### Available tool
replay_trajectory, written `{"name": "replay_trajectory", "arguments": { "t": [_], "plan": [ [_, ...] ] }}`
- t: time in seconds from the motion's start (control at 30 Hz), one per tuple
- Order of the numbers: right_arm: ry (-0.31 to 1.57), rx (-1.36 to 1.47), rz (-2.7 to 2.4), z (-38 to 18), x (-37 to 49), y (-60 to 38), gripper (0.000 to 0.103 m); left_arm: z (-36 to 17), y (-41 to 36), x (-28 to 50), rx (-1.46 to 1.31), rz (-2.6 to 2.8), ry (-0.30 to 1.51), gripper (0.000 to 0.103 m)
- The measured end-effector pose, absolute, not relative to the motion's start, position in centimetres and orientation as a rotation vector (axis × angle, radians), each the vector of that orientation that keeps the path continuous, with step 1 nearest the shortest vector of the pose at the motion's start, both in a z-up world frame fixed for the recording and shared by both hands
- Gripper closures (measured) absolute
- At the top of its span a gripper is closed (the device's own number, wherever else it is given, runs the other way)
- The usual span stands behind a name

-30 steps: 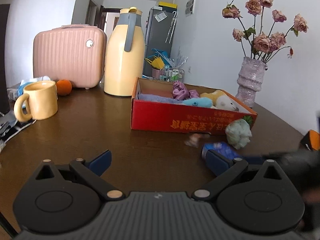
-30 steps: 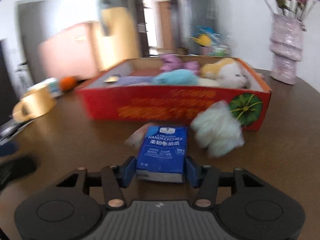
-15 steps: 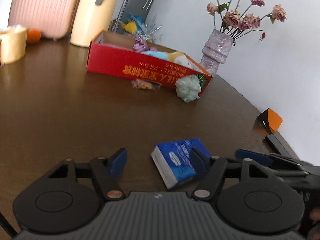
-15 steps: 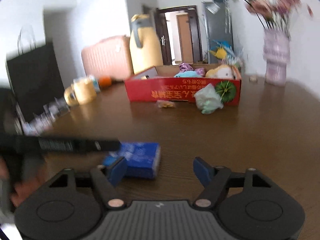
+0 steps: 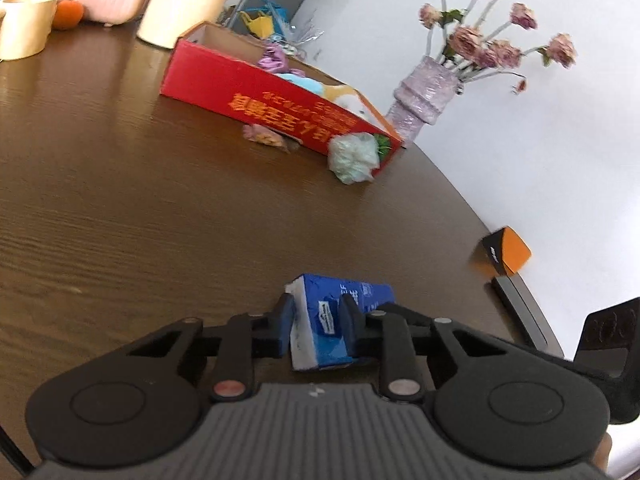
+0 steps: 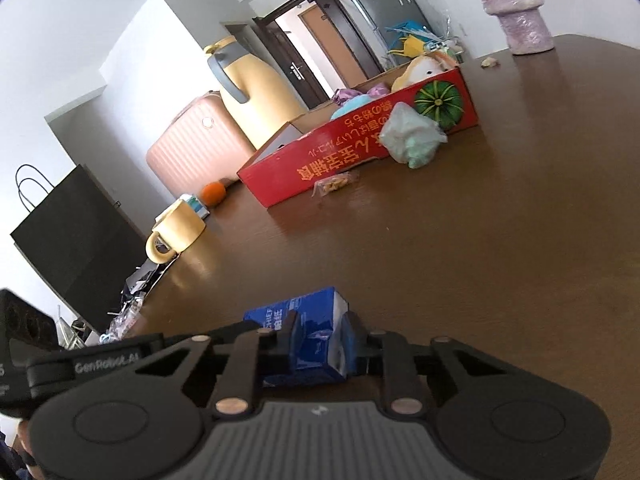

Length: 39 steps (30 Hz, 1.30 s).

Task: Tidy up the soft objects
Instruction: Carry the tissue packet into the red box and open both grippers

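- Both grippers close on one blue tissue pack (image 5: 340, 320) near the front edge of a dark wooden table (image 5: 160, 208): the left gripper (image 5: 316, 314) pinches it from its side, the right gripper (image 6: 320, 338) from the opposite end.
- Well apart from the pack, a red cardboard box (image 5: 276, 108) holds plush toys, among them a purple one (image 5: 274, 58) and a pale yellow-white one (image 6: 424, 68).
- A pale green soft bundle (image 5: 354, 156) lies touching the box's front wall beside its printed pumpkin; a small clear snack packet (image 5: 266, 138) lies just in front of the same wall.
- Only the left wrist view shows the dried roses (image 5: 492, 36) above the lilac vase (image 5: 424, 94), an orange-and-black box (image 5: 506, 250) past the table's edge and the bare white wall behind.
- Only the right wrist view shows the whole yellow thermos jug (image 6: 252, 92), a black paper bag (image 6: 76, 240) with looped handles, an open doorway (image 6: 320, 56), a grey refrigerator (image 6: 380, 0) and clutter at the table's left rim.
- Both views catch the pink ribbed suitcase (image 6: 196, 148), the orange fruit (image 6: 214, 193) and the yellow mug (image 6: 178, 232) on the table's far side.
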State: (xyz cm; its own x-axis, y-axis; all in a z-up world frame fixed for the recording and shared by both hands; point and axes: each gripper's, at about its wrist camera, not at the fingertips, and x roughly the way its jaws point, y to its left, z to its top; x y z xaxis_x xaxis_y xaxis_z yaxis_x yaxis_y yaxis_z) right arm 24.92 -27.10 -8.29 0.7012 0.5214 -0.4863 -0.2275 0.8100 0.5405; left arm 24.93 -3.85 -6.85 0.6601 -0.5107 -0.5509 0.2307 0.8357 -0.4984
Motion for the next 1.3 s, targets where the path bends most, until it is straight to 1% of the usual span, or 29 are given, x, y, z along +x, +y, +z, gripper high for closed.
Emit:
{"name": "replay_trajectory", "arguments": {
  "t": [0.2, 0.33, 0.43, 0.57, 0.73, 0.87, 1.0, 1.07, 1.2, 1.3],
  "plan": [
    [0.642, 0.473, 0.399, -7.6, 21.9, -28.3, 0.082, -5.7, -5.4, 23.8, -0.37, -0.467, 0.706, 0.078],
    [0.62, 0.491, 0.395, -7.1, 21.8, -29.0, 0.082, -5.0, -5.7, 24.0, -0.367, -0.479, 0.677, 0.078],
    [0.586, 0.479, 0.395, -5.8, 22.7, -29.1, 0.082, -2.9, -5.9, 25.8, -0.361, -0.491, 0.609, 0.078],
    [0.483, 0.415, 0.407, -1.6, 26.9, -29.2, 0.082, 0.8, -6.3, 32.0, -0.366, -0.499, 0.509, 0.078],
    [0.424, 0.333, 0.372, 3.2, 37.2, -28.9, 0.082, 3.5, -6.8, 43.9, -0.397, -0.477, 0.538, 0.078],
    [0.492, 0.322, 0.356, 3.4, 46.1, -28.3, 0.082, 2.5, -7.1, 50.8, -0.371, -0.418, 0.577, 0.078],
    [0.575, 0.3, 0.34, 1.0, 52.1, -27.2, 0.082, -0.2, -7.4, 54.2, -0.312, -0.371, 0.658, 0.079],
    [0.646, 0.284, 0.338, -0.7, 53.4, -26.4, 0.082, -1.7, -7.5, 54.5, -0.265, -0.36, 0.708, 0.079],
    [0.739, 0.178, 0.323, -2.9, 53.9, -24.6, 0.085, -3.0, -7.9, 54.1, -0.175, -0.354, 0.723, 0.079],
    [0.749, 0.127, 0.309, -2.8, 53.8, -24.1, 0.081, -2.2, -7.6, 53.4, -0.156, -0.346, 0.7, 0.078]
  ]
}}
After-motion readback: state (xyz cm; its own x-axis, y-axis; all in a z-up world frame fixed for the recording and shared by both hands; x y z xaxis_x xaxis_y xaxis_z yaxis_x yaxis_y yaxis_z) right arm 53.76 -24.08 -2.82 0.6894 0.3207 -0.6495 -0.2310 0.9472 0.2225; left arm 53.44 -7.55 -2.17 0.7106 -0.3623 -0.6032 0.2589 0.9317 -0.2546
